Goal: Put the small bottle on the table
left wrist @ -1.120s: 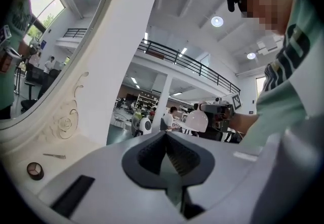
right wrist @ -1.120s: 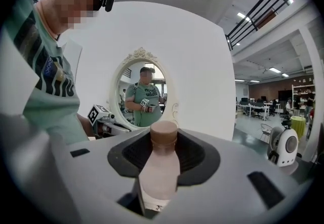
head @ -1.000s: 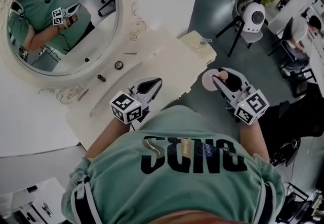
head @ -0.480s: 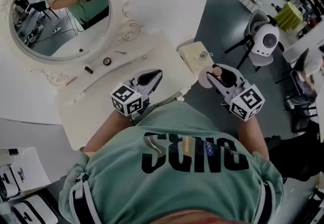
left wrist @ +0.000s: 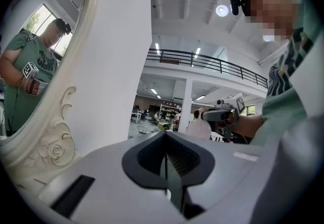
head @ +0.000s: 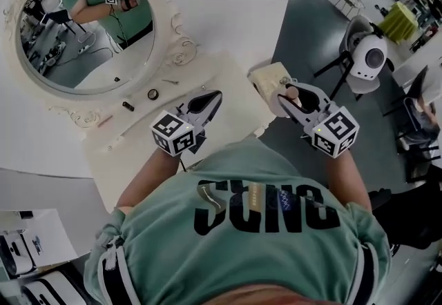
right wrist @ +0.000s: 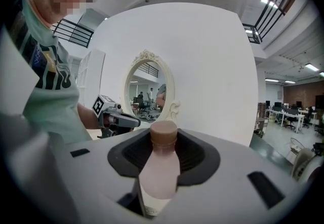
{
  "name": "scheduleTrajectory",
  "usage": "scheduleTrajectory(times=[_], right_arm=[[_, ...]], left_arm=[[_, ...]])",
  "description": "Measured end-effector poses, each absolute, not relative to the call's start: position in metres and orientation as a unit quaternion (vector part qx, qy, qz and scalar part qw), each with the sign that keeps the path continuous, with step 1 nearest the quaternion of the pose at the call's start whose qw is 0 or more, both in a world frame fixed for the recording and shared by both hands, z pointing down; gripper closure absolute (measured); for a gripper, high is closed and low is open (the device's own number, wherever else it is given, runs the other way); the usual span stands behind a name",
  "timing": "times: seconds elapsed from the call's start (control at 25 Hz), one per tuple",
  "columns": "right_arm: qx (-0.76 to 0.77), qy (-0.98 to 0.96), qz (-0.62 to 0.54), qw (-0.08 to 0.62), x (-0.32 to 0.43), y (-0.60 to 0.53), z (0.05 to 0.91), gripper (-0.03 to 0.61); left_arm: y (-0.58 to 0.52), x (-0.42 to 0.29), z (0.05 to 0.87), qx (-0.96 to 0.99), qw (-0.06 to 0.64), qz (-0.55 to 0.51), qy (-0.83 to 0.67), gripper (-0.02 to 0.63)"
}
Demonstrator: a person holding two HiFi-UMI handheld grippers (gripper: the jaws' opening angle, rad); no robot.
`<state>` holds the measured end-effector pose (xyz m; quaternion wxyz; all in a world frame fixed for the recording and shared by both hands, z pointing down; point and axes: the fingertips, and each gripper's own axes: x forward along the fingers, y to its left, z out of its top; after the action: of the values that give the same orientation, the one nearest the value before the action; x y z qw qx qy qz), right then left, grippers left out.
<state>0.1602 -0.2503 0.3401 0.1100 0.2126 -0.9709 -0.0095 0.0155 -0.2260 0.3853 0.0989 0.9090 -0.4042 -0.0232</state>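
Note:
A small pale pink bottle (right wrist: 158, 170) with a brown cap (head: 293, 92) stands upright between the jaws of my right gripper (head: 289, 96), which is shut on it. It hangs in the air over the right end of the cream dressing table (head: 138, 159), beside a small cream block (head: 266, 79). My left gripper (head: 212, 96) is over the table top, shut, with nothing in it. In the left gripper view its fingers meet in a line (left wrist: 166, 139), and the right gripper (left wrist: 223, 114) with the bottle (left wrist: 198, 128) shows beyond. The left gripper (right wrist: 118, 119) also appears in the right gripper view.
An oval mirror (head: 83, 27) in an ornate frame stands on the table's far side. A dark little cylinder (head: 128, 106) and a round ring (head: 152, 94) lie near its foot. A chair with a white rounded device (head: 367, 56) stands on the grey floor to the right.
My right gripper has carried the bottle left and away from me, from over the floor to the table's right end. The left gripper has stayed roughly in place.

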Motion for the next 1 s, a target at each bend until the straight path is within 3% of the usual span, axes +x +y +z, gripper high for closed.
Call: scheduleTrajectory(times=[0.48, 1.0], right_arm=[[0.206, -0.971, -0.014, 0.117, 0.115, -0.269, 0.327, 0.449], [0.203, -0.970, 0.013, 0.137, 0.080, -0.325, 0.415, 0.449]], left_arm=[[-0.241, -0.007, 0.392, 0.915, 0.109, -0.024, -0.388, 0.604], [-0.281, -0.007, 0.474, 0.917, 0.141, 0.019, -0.372, 0.604]])
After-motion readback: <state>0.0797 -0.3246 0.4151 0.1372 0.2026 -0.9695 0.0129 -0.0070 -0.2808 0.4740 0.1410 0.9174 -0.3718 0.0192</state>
